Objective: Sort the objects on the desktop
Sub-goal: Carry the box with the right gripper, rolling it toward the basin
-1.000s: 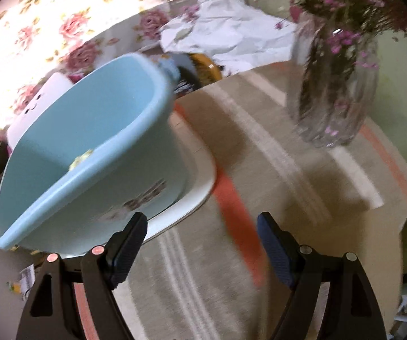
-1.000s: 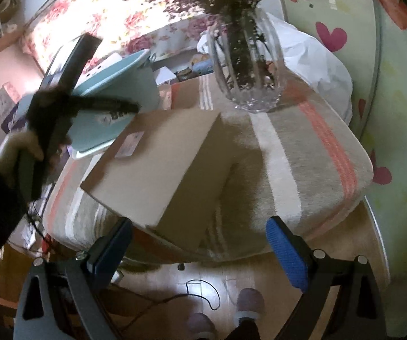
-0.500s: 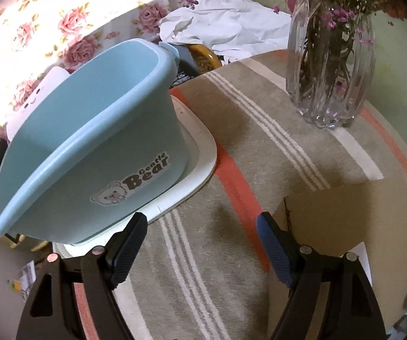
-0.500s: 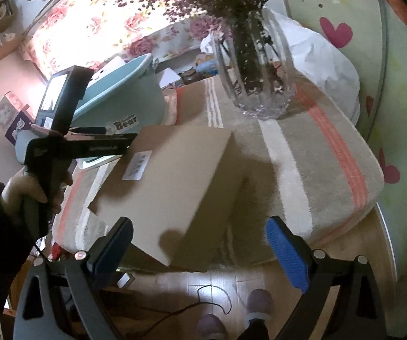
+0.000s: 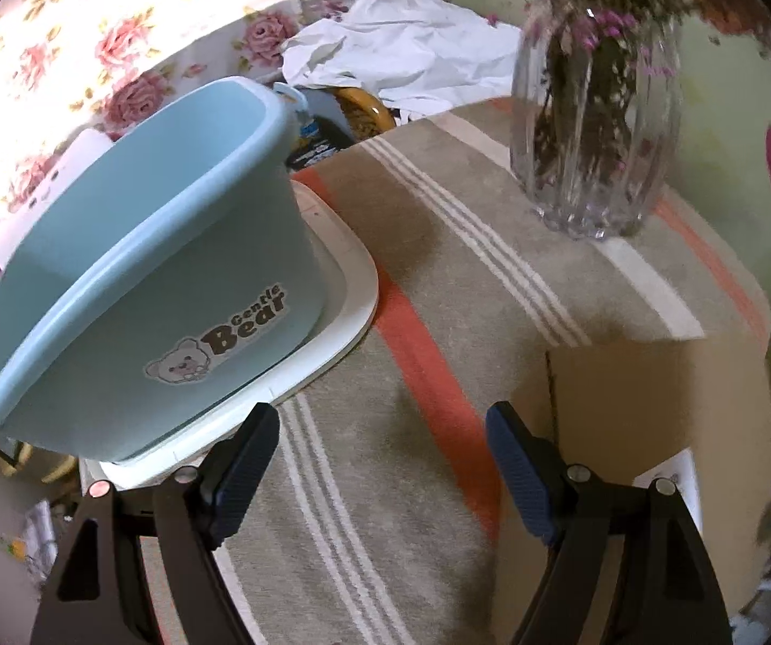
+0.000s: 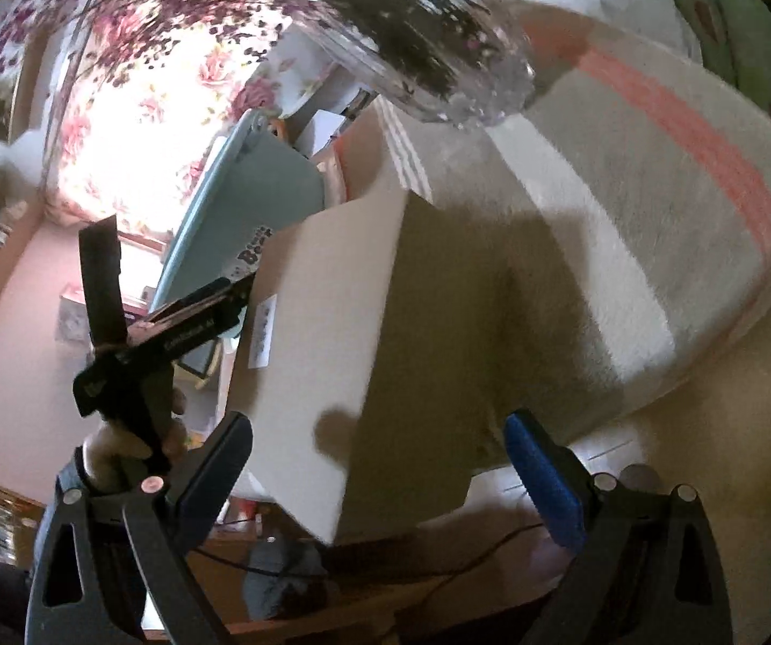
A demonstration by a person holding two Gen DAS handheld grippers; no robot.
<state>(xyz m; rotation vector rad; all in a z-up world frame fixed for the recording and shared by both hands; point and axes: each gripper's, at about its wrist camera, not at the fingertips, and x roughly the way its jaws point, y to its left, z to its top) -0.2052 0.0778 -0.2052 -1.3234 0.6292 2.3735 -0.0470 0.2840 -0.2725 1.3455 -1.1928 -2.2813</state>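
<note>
A cardboard box [image 5: 648, 419] with a white label lies on the striped tablecloth [image 5: 439, 290], at the right of my left wrist view. It fills the middle of my right wrist view [image 6: 342, 355]. A light blue "Gentle Bear" tub [image 5: 132, 290] stands on a white tray [image 5: 353, 295] at the left. My left gripper [image 5: 382, 475] is open and empty above the cloth, between tub and box. My right gripper [image 6: 380, 478] is open and empty, close to the box's near corner. The left gripper's body also shows in the right wrist view [image 6: 170, 333].
A glass vase with purple flowers [image 5: 595, 140] stands at the far right of the table; it also shows in the right wrist view [image 6: 428, 48]. White crumpled cloth [image 5: 412, 54] and a floral curtain [image 5: 89, 43] lie behind. The table edge [image 6: 707, 333] and the floor are in the right wrist view.
The left view swung right, bringing the box into sight. The right gripper tilted and moved in close to the box's near corner. Both stayed open.
</note>
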